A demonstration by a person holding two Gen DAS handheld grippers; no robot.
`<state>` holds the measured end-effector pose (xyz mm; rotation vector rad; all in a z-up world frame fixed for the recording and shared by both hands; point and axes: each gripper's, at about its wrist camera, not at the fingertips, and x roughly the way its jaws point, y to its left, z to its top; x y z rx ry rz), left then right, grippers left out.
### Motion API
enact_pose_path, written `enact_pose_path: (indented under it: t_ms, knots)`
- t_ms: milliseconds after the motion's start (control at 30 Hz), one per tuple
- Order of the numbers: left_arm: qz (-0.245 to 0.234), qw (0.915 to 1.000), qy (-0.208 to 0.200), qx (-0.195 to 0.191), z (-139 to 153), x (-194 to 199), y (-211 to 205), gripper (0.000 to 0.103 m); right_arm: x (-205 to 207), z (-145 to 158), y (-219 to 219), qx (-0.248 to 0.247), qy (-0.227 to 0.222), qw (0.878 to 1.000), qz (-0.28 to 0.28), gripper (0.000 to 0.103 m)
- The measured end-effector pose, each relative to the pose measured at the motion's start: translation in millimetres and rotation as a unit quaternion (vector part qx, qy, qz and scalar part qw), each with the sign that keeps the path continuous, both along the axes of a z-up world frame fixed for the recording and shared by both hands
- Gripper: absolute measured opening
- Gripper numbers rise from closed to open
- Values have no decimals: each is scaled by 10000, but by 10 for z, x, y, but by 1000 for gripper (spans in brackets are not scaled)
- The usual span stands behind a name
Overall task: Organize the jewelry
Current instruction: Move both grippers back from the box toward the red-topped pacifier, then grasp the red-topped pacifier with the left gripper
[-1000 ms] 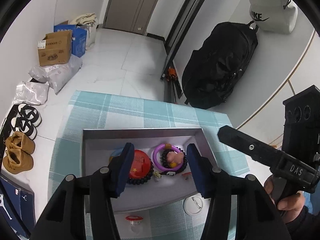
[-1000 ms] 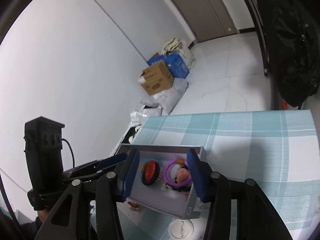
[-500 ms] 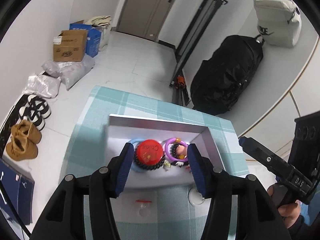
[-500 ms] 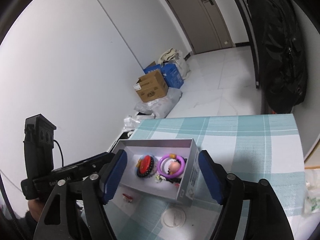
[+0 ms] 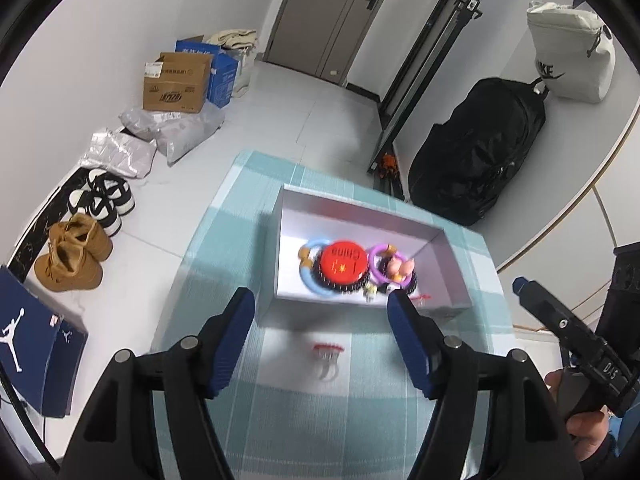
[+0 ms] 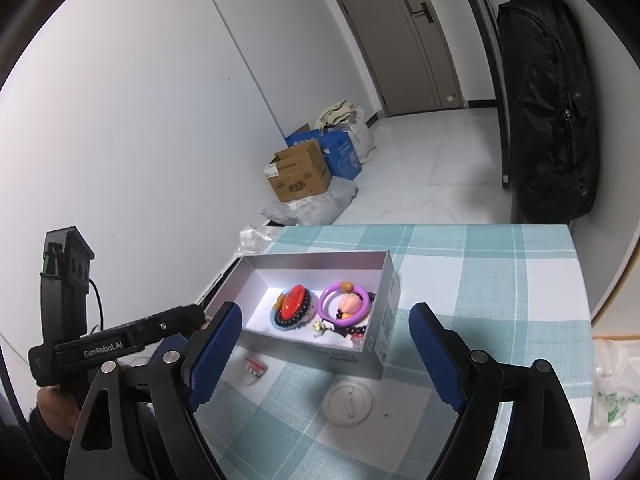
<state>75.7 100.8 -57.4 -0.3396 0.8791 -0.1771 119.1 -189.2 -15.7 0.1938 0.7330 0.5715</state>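
Both sets of jaws are standing wide apart and have just been opening, with nothing between them. The left gripper [image 5: 322, 320] is hanging above the red ring [image 5: 328, 354] on the cloth [image 5: 224, 216]. The right gripper [image 6: 326, 344] is waiting over the round badge [image 6: 347, 403]. The box [image 6: 384, 320] is sitting just behind, already holding bracelets [image 6: 346, 304]. A ring this small could slip out or get pushed away if the jaws are closing off-center.

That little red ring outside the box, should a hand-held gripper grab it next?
Probably yes: lower the left hand-held gripper onto the red ring. Its jaws, just opened, are empty, and the ring lies on the tablecloth outside the box.
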Motion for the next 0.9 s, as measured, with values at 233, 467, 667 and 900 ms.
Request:
enact_pose_path:
  t_ms: [233,467,667,900]
  knots:
    - [-357,9971,403,529,-247,-53,-195,64,-132,-46,-49,-54,72,9999,-120,90]
    - [-647,9908,697,966,-434,-25,-338,64,-225,-65,-166,-7,155,9996,-249,96]
    - [-591,9917,710,898,-460,13,-363,63,-305,-94,-243,-19,240,9991,-339,96]
    - [-640,9890,648,1162,-462,-8,-417,12,-357,-198,-289,-70,439,9981,-420,96]
